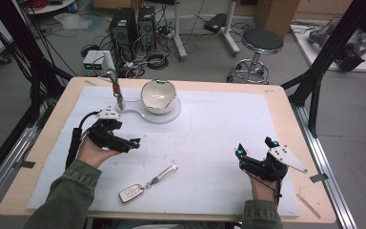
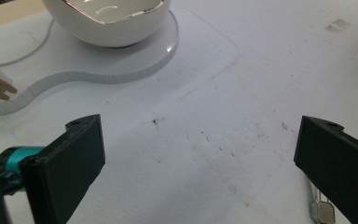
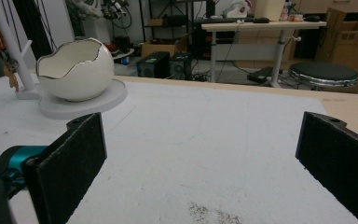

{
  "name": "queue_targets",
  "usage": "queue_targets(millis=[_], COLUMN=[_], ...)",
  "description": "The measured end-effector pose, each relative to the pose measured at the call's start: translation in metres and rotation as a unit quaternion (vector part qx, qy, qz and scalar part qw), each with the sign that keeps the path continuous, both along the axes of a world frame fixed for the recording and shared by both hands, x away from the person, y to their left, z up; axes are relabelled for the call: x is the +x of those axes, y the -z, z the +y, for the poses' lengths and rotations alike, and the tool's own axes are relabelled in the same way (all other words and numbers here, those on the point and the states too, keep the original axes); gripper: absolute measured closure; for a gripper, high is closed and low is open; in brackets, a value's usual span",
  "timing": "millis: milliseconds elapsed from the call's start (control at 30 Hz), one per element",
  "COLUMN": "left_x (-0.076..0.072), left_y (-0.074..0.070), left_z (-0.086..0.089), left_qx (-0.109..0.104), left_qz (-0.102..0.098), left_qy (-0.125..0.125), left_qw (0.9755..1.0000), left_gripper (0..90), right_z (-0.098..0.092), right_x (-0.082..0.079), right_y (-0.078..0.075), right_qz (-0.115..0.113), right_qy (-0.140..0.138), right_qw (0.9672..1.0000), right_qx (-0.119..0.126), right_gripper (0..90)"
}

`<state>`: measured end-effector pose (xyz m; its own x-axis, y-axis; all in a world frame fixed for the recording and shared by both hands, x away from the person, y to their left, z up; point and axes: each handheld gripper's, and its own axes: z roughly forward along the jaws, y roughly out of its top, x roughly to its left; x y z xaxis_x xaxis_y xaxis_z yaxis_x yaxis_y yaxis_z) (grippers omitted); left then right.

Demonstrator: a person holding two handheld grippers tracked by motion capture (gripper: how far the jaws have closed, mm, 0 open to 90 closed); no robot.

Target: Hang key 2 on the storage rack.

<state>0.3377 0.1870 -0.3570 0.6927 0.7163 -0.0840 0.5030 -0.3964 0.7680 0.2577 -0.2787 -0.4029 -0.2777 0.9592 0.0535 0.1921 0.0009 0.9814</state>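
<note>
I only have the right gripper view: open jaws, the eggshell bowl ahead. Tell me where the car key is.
Observer: The car key lies flat on the white mat near the table's front edge, nearer the left gripper than yours.
Operator: Report that left gripper's state.
Observer: It is open and holds nothing; it points across the mat on the near side of the bowl.
Operator: Say what hangs on the key.
Observer: A metal clip on a ring, stretched out from the key toward the middle of the mat.
</note>
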Motion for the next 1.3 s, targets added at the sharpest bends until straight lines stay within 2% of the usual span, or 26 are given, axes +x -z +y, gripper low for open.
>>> queue_targets(millis=[467,867,1300], left_x=[-0.012,-0.021,-0.029], left_y=[0.015,0.027,0.035], left_z=[-0.030,-0.058,-0.079], left_qx=[0.007,0.020,0.020], left_qz=[0.011,0.027,0.035], left_qy=[0.039,0.078,0.099], left_qw=[0.9992,0.9964,0.9943], left_gripper=[2.1,2.1,2.2], right_z=[0.000,0.000,-0.001], right_x=[0.000,0.000,0.000], right_y=[0.000,0.000,0.000], right_qz=[-0.001,0.000,-0.002], right_qy=[-0.001,-0.002,-0.001], right_qw=[1.0000,1.0000,1.0000], right_qx=[-0.001,0.002,0.000], right_gripper=[0.4,0.4,0.4])
